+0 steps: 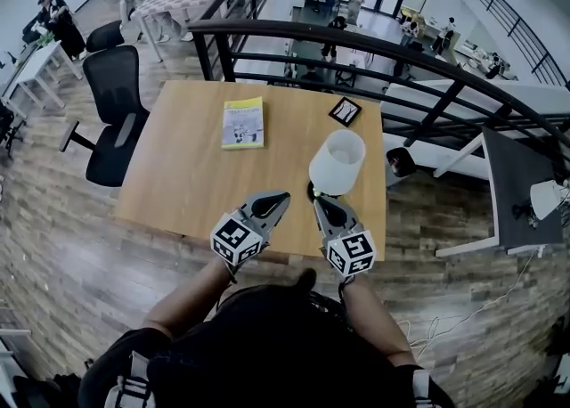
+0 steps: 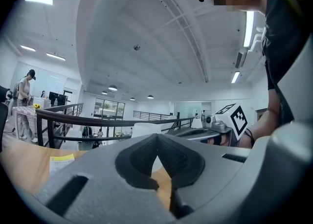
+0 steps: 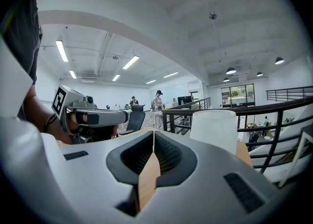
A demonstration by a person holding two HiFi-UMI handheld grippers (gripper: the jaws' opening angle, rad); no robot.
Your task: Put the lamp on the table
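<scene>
The lamp (image 1: 337,161) stands upright on the wooden table (image 1: 187,175), in the tabletop's right-hand part toward the near edge, w/ its white shade tapering downward onto a small dark base. The right gripper (image 1: 318,201) sits at approx. 7 o'clock from the lamp, tip just beside the base; whether it touches the base can't be told from the head view. Its fingers are pressed together w/ nothing between them, and in the right gripper view the shade stands off at 2 o'clock from the jaws, not inside them. The left gripper (image 1: 283,196) is at 9 o'clock from the right one, near it but apart, over the table's near edge. Its fingers also meet at the tips and hold nothing (the left gripper view shows only bare wood through the gap lower down, w/ the shade's top peeking above the jaws). A yellow-green booklet (image 1: 242,122) lies flat at 11 o'clock from the left gripper, approx. mid-table. A small black square item (image 1: 345,110) lies at 12 o'clock from the lamp, near the far edge. A black office chair (image 1: 114,112) stands at 9 o'clock off the table's left side, and a dark curved railing (image 1: 374,45) runs past the far edge.
</scene>
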